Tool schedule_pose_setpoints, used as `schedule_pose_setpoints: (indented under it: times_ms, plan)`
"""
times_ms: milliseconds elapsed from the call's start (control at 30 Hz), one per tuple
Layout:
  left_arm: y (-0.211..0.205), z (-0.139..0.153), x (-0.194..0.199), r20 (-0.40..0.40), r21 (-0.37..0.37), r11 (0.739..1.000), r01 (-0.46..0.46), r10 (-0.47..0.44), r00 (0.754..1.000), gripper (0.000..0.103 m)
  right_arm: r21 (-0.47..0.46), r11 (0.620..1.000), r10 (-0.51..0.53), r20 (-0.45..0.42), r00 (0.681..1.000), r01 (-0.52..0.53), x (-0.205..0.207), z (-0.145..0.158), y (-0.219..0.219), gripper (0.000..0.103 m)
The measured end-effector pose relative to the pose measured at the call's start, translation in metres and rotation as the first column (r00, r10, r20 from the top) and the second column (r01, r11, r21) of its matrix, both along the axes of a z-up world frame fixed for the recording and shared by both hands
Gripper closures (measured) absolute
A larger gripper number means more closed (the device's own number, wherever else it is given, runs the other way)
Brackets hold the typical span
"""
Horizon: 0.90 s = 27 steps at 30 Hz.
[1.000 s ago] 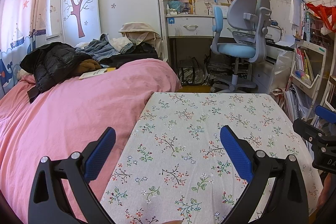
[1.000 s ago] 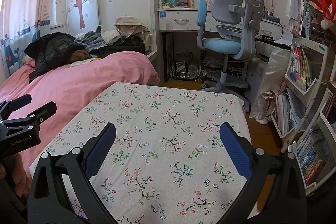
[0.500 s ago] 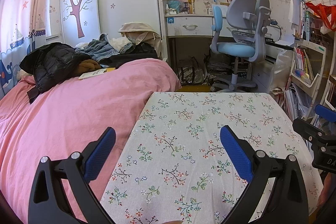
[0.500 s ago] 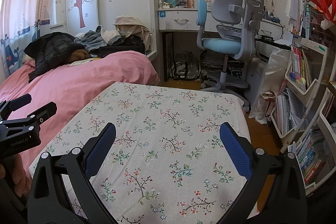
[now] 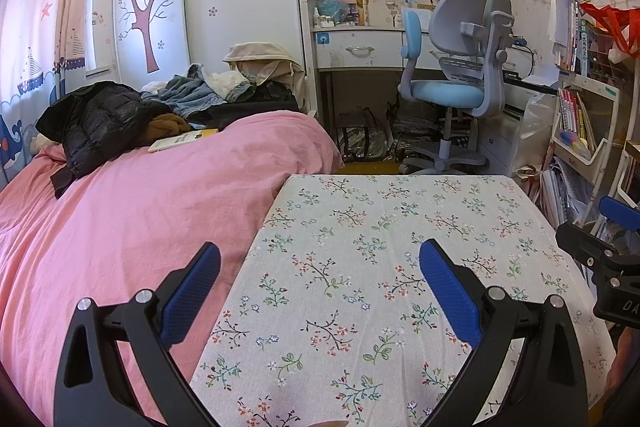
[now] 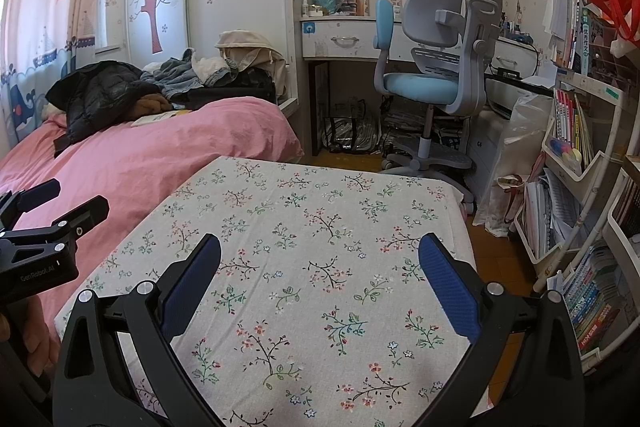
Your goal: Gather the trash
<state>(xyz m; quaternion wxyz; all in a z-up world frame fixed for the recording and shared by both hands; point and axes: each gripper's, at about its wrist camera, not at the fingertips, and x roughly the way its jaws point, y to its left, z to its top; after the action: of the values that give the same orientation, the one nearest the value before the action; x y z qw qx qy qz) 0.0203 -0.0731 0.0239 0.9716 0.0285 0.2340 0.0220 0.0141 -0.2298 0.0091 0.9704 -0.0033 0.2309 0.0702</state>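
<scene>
Floral cloth covers the bench from edge to edge, and there's not a scrap of trash on it in either view, so the thing we're after simply isn't showing yet. It could be on the floor, behind the bench or out of frame; I can't tell.

Left tool hangs over the bench's left side with its blue pads spread wide, gripping nothing. Right tool hovers over the right half, jaws just as wide apart, also empty. They sit side by side, apart, each catching the other at the rim of its own view.

Now, the risks. With no target in sight, the likeliest slip is a wrong pick: the yellow book on the pink bed, the heap of clothes, or the clear plastic bag by the bookshelf could all be mistaken for rubbish. A pinch on the bench itself could snag the loose cloth and drag it. And a swing to the right runs close to that crowded shelf, where a tool could knock books loose.
</scene>
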Motion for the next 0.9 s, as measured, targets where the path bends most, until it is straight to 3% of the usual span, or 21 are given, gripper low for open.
schedule_pose_setpoints:
  times_ms: [400,700,900]
  plan:
    - [0.006,-0.002,0.003,-0.023,-0.037,0.999,-0.004,0.003,1.000,0.008,-0.001,1.000,-0.001,-0.002,1.000,0.001,0.000,-0.001,-0.002,0.007]
    - [0.003,-0.003,0.005,-0.032,-0.023,1.000,0.003,-0.004,0.999,0.008,-0.002,1.000,0.000,-0.005,1.000,0.000,0.000,-0.001,-0.007,0.007]
    - [0.011,-0.005,0.004,-0.013,-0.074,0.997,-0.012,0.011,1.000,0.008,-0.002,1.000,0.000,-0.007,1.000,0.000,0.000,-0.003,-0.009,0.007]
